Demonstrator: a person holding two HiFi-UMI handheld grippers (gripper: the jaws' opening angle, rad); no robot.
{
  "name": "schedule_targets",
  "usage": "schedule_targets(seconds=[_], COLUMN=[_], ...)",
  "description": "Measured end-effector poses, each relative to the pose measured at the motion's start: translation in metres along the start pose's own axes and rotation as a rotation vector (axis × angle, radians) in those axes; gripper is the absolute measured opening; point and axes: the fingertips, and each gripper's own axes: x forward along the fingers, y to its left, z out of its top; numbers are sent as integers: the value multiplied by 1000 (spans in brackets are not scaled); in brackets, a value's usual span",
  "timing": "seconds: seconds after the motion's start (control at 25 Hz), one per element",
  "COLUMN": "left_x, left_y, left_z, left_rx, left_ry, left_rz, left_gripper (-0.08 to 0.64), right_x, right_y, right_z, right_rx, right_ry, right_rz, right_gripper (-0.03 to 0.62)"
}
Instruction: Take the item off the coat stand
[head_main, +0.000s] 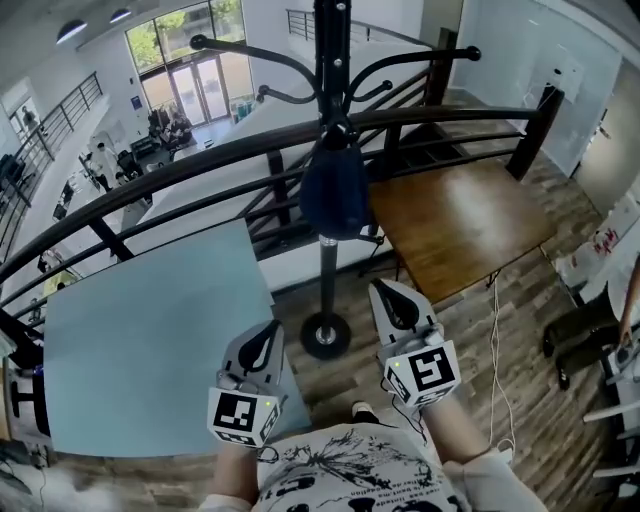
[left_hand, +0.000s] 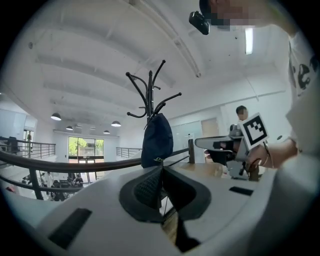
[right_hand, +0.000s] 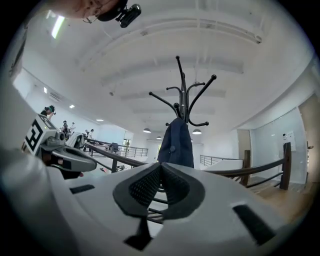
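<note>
Two grippers show at the bottom centre of the head view, just above the person's printed shirt (head_main: 340, 470). The left gripper (head_main: 270, 335) sits lower left and the right gripper (head_main: 395, 298) lower right. In its own view, the left gripper (left_hand: 161, 169) has its jaws pressed together with nothing between them. The right gripper (right_hand: 161, 167) is likewise closed and empty.

Between the two in the head view, a little further up the frame, the round foot of the coat stand (head_main: 331, 60) rests on the plank floor (head_main: 500, 330). The dark blue item (head_main: 335, 190) hangs from a hook high on the pole, clear of both grippers. It appears at centre frame in the left gripper view (left_hand: 156, 140) and in the right gripper view (right_hand: 177, 142).

A teal table (head_main: 150, 340) fills the left of the head view, and a brown wooden table (head_main: 450, 220) lies at the right. Behind them a dark curved railing (head_main: 200, 160) crosses the frame.
</note>
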Motion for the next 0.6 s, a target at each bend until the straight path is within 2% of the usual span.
schedule_targets(seconds=[0.12,0.2,0.32,0.44,0.6], left_x=[14,20,26,35,39], left_y=[5,8,10,7,1], left_z=[5,6,11,4,0], left_rx=[-1,2,-3,7,0], left_ry=[3,4,11,10,19], left_rz=[66,112,181,216,253], left_gripper=[5,5,5,5,5], right_x=[28,47,72,95,119], right_y=[-18,-25,-33,-41,-45], right_z=[14,26,44,56,61], right_rx=[2,-1,-26,-46,-21], right_ry=[-32,-54,-89,-113,-118], right_rz=[53,101,154,182,195], right_gripper=[3,90,142,181,277])
